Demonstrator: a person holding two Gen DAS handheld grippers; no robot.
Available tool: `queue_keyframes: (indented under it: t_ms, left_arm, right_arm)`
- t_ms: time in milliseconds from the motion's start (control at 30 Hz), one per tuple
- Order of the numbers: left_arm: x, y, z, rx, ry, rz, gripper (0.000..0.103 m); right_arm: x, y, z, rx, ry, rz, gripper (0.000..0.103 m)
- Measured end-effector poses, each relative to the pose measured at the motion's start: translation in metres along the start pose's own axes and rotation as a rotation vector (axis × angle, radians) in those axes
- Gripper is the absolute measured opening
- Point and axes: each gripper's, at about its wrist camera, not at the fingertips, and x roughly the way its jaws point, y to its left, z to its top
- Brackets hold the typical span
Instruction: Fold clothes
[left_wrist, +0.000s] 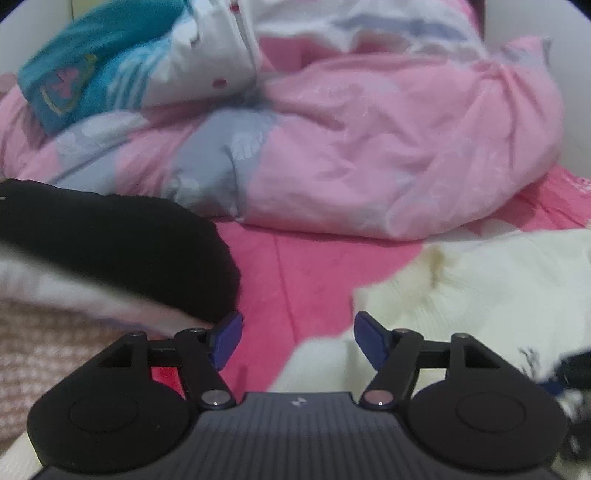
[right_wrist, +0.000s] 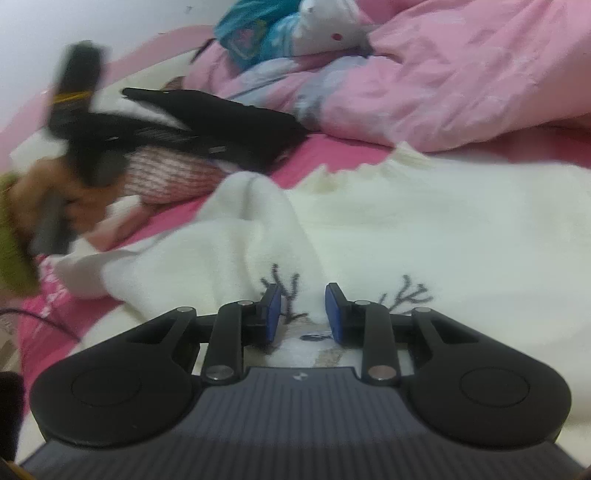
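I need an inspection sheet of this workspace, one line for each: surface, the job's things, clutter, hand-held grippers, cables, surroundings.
Surface: bed with a bright pink sheet.
Job's things: white sweater with dark antler pattern, spread on the sheet, one part rumpled upward; black garment lying on a pink knit piece to the left.
Clutter: bunched pink duvet; teal cushion; white soft toy.
Hand-held grippers: left hand-held gripper open above the sheet by the sweater's edge, holding nothing; right hand-held gripper partly closed over the sweater, grip on the cloth cannot be confirmed.
Cables: one thin dark cable at the left edge.
Surroundings: white wall behind the bed.
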Motion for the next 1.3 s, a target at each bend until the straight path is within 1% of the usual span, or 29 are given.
queue_keyframes:
  t_ms: [33,67,100,133,167,200,267,333,400,533,567,633,667,733,800,833,933,1000,1033,1133,1200,1300]
  left_arm:
    - [0.013,-0.002,0.002,0.01,0.032,0.018,0.068]
    - [0.025,-0.004,0.003,0.02,0.063,0.037,0.064]
    - [0.038,-0.005,0.005,0.028,0.095,0.053,0.056]
    - [0.043,-0.003,0.0,0.006,0.131,0.048,0.054]
    - [0.049,0.0,-0.005,-0.017,0.165,0.042,0.048]
    - [0.048,0.001,-0.01,-0.046,0.174,0.018,0.045]
    - [0.035,0.0,-0.023,-0.028,0.157,-0.009,0.044]
    - [0.019,-0.009,-0.038,0.045,0.135,-0.007,0.044]
    - [0.009,-0.017,-0.047,0.087,0.115,-0.007,0.044]
    - [-0.011,-0.035,-0.057,0.174,0.063,0.02,0.044]
    - [-0.013,-0.038,-0.059,0.199,0.055,0.024,0.045]
    - [-0.015,-0.042,-0.061,0.238,0.04,0.029,0.046]
    - [-0.015,-0.04,-0.058,0.24,0.031,0.015,0.047]
    - [-0.013,-0.037,-0.053,0.242,0.013,-0.013,0.047]
    - [-0.012,-0.034,-0.048,0.247,-0.009,-0.045,0.051]
    - [-0.011,-0.032,-0.044,0.245,-0.02,-0.058,0.051]
    - [-0.007,-0.026,-0.034,0.197,-0.039,-0.129,0.052]
    - [-0.001,-0.021,-0.03,0.152,-0.028,-0.176,0.052]
    - [0.004,-0.02,-0.028,0.132,-0.008,-0.2,0.052]
    - [0.019,-0.017,-0.026,0.086,0.056,-0.239,0.052]
    - [0.027,-0.012,-0.025,0.035,0.094,-0.279,0.048]
    - [0.037,-0.004,-0.023,-0.039,0.142,-0.341,0.048]
  right_arm:
    - [0.0,0.001,-0.001,-0.008,-0.001,0.01,0.027]
    - [0.0,0.001,-0.001,-0.015,-0.001,0.018,0.027]
    - [0.0,0.002,-0.001,-0.02,-0.002,0.025,0.027]
    - [0.0,0.001,-0.002,-0.018,-0.004,0.032,0.027]
    - [-0.001,0.001,-0.001,-0.015,-0.005,0.036,0.027]
    - [-0.001,0.0,-0.001,-0.013,-0.006,0.04,0.027]
    - [-0.001,-0.001,-0.001,-0.006,-0.008,0.048,0.027]
    - [-0.002,-0.004,-0.001,0.008,-0.014,0.064,0.027]
    - [-0.007,-0.013,-0.001,0.066,-0.048,0.126,0.027]
    - [-0.017,-0.03,0.0,0.186,-0.128,0.242,0.027]
    - [-0.016,-0.029,0.0,0.186,-0.129,0.243,0.027]
    - [-0.009,-0.02,0.001,0.134,-0.078,0.21,0.027]
    - [-0.003,-0.012,0.001,0.091,-0.044,0.183,0.028]
    - [0.001,0.001,-0.001,0.017,-0.014,0.142,0.028]
    - [0.001,0.0,-0.001,0.016,-0.013,0.147,0.028]
    - [0.001,-0.001,-0.001,0.025,-0.013,0.154,0.028]
    - [0.0,-0.002,-0.002,0.029,-0.011,0.159,0.028]
    - [0.0,-0.003,-0.003,0.035,-0.009,0.166,0.028]
    - [0.0,-0.003,-0.003,0.038,-0.008,0.169,0.028]
    - [0.0,-0.003,-0.003,0.038,-0.009,0.168,0.028]
    - [-0.001,-0.003,-0.003,0.04,-0.009,0.17,0.028]
    - [-0.001,-0.003,-0.003,0.042,-0.009,0.171,0.028]
